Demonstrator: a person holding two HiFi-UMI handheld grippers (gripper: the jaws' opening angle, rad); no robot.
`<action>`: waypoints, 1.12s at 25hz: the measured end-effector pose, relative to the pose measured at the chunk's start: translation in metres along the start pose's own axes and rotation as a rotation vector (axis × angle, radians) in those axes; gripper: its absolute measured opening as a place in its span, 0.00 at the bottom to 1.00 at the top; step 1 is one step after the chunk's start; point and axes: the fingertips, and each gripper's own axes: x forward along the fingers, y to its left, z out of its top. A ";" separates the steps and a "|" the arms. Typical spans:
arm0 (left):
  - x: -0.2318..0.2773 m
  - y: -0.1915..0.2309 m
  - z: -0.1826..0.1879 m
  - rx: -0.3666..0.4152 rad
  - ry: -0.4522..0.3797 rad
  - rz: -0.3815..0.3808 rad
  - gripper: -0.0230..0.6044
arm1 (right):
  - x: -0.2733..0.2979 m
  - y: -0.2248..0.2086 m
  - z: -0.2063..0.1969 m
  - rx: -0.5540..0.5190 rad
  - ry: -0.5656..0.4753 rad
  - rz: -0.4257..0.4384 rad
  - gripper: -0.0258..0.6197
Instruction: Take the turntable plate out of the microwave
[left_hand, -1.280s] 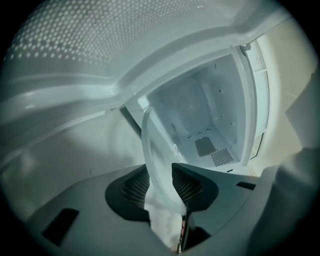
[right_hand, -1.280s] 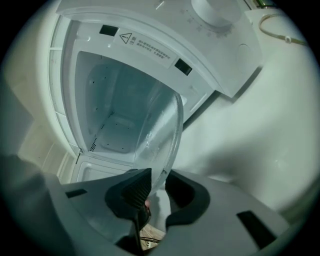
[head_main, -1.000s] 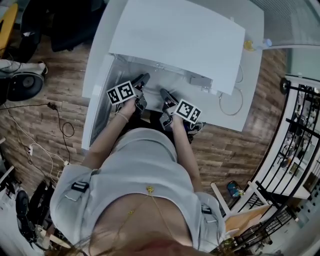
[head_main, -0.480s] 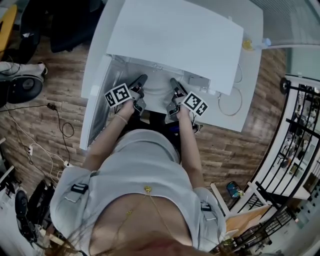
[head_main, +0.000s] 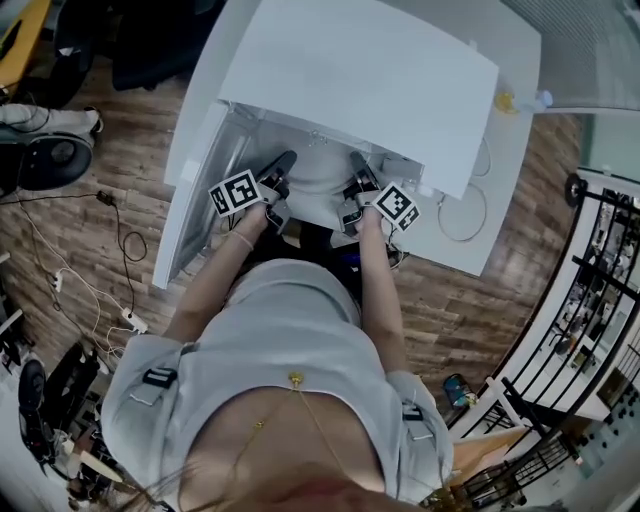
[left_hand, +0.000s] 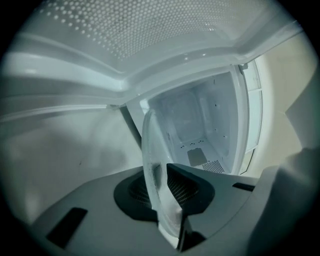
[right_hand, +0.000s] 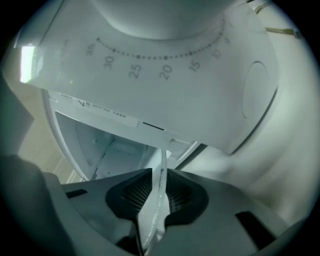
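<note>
Two grips closing on the plate

Both jaws are nearly together and closing, each with the glass rim between its pads. My right gripper (head_main: 357, 164) has just slid in from nearer me to the right rim of the plate (head_main: 318, 176); my left gripper (head_main: 284, 162) holds the left rim. Still inside the microwave (head_main: 360, 70), the plate looks ready to lift out. Open door (head_main: 190, 190) on the left, dial panel (right_hand: 165, 65) close on the right

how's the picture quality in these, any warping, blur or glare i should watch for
Head view: heavy fisheye, the wooden floor and the microwave curve; lighting even. Left gripper view: black round vignette, the glass plate close up is soft, the cavity behind sharper. Right gripper view: same vignette, plate rim blurred, a bright glare patch upper left.
</note>
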 end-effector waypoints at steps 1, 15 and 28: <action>-0.001 0.000 -0.001 -0.001 -0.007 -0.002 0.16 | -0.002 0.001 -0.001 -0.002 -0.001 0.005 0.17; -0.029 -0.020 -0.015 0.051 -0.119 -0.035 0.16 | -0.026 0.026 -0.006 -0.007 0.021 0.104 0.13; -0.080 -0.063 -0.038 0.086 -0.220 -0.070 0.17 | -0.067 0.083 -0.014 -0.128 0.072 0.274 0.13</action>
